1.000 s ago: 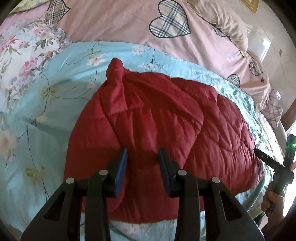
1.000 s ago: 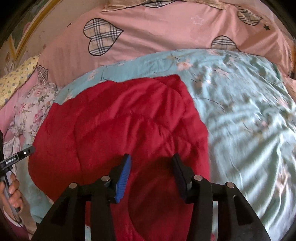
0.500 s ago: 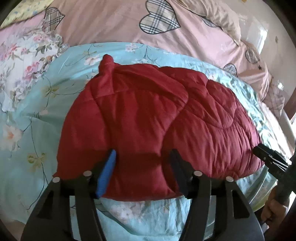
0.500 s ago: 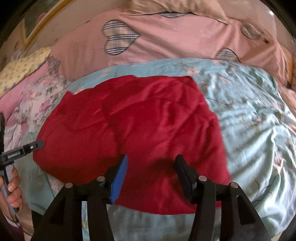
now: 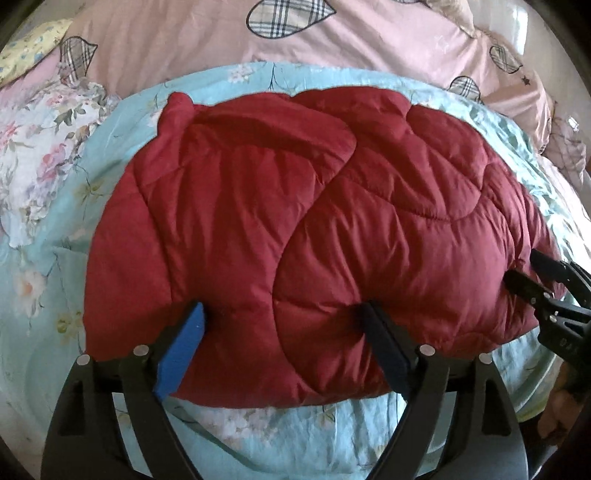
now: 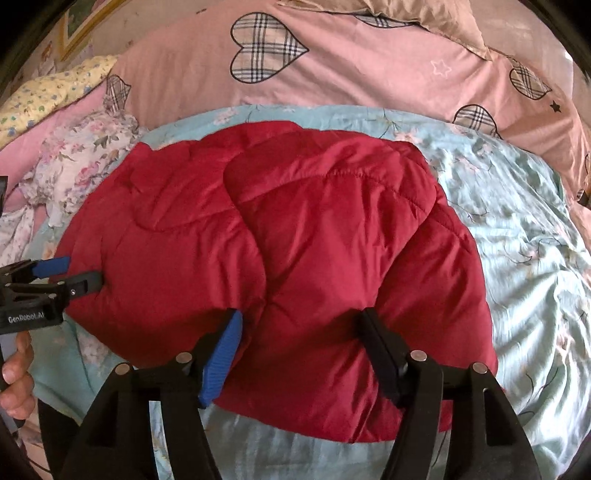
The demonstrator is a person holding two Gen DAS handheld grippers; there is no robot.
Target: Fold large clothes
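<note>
A dark red quilted padded garment (image 5: 314, 229) lies folded on the light blue floral bedspread (image 5: 48, 258); it also shows in the right wrist view (image 6: 295, 258). My left gripper (image 5: 282, 314) is open, its jaws wide over the garment's near edge, holding nothing. My right gripper (image 6: 299, 321) is open too, over the near right part of the garment. Each gripper shows in the other's view: the right one (image 5: 532, 273) at the garment's right end, the left one (image 6: 74, 273) at its left end.
A pink duvet with plaid hearts (image 6: 332, 74) lies behind the bedspread (image 6: 517, 240). A floral cloth (image 5: 33, 147) lies at the left, a yellow flowered pillow (image 6: 48, 96) at the far left. A beige pillow (image 6: 424, 18) is at the back.
Both grippers have pulled back toward the near edge and opened wider. The raised fold of the garment has dropped flat, and the garment lies lower and wider on the bed.
</note>
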